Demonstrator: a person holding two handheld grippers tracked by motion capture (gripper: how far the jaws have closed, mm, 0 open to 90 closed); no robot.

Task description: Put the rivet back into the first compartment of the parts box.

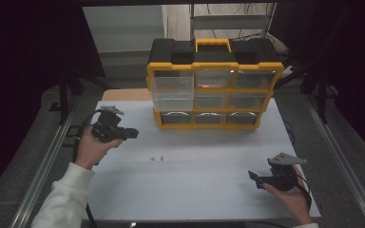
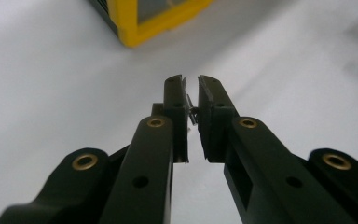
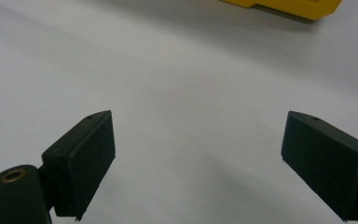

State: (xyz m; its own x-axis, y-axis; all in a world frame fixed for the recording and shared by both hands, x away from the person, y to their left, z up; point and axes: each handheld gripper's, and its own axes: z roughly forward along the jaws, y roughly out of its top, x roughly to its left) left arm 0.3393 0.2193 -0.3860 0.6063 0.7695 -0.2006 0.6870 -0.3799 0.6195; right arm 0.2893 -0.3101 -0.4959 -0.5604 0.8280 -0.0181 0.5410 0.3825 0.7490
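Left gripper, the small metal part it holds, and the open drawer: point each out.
left gripper (image 2: 192,88), left gripper view, gap at its tips
small metal part (image 2: 192,112), left gripper view, its middle
open drawer (image 1: 173,85), high view, clear front wall

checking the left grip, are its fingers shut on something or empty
Shut on something: in the left gripper view the left gripper fingers stand nearly together, pinching a small metal piece, too small to identify.

What I see besides the job on the white table (image 1: 209,190)

At the far edge, middle, I have a yellow-and-black drawer organiser (image 1: 215,67) standing upright, its carry handle (image 1: 213,45) on top; two clear drawers (image 1: 173,91) in its left column jut forward. Two tiny pieces (image 1: 157,158) lie near the table's centre, left of middle. A wooden board (image 1: 123,95) shows past the far left corner, and a metal rack (image 1: 228,21) stands behind.
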